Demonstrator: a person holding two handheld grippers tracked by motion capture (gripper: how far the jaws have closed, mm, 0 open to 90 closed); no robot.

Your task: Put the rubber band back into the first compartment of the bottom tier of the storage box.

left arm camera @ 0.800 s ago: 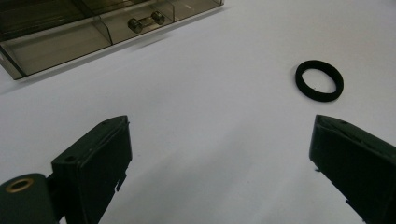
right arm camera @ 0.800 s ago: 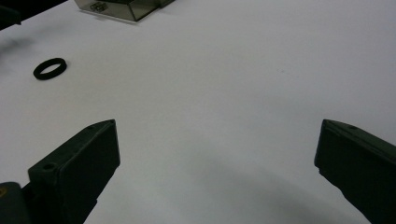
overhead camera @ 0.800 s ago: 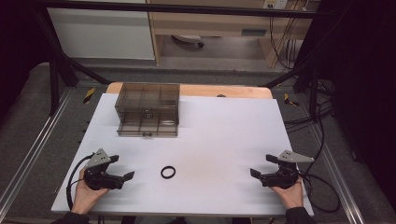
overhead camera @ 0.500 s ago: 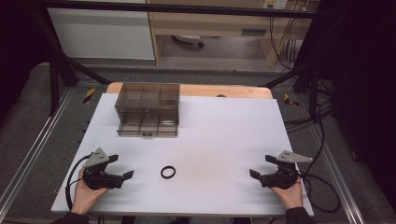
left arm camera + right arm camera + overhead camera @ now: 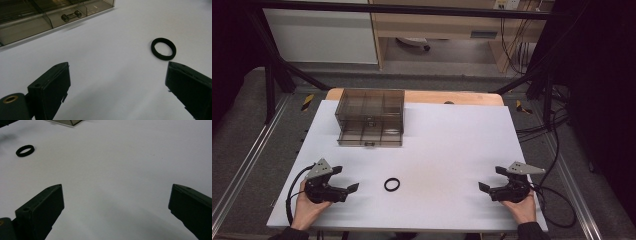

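Note:
A small black ring [image 5: 392, 184] lies flat on the white table top [image 5: 447, 145] near the front edge. It lies ahead and to the right of the jaws in the left gripper view [image 5: 163, 48] and far off to the left in the right gripper view [image 5: 25, 150]. My left gripper [image 5: 346, 179] rests at the front left, a short way left of the ring. Its jaws are open and hold nothing [image 5: 117, 70]. At the front right my right gripper [image 5: 490, 178] is open and holds nothing too [image 5: 117, 187].
A smoky transparent drawer box [image 5: 370, 117] stands at the back left of the table, its lower drawer pulled out a little with a small metal handle [image 5: 71, 15]. Cables [image 5: 557, 200] trail off the right side. Wide bare table lies between the grippers.
The left gripper has edged slightly to the right, toward the ring. The right gripper and the ring have stayed put.

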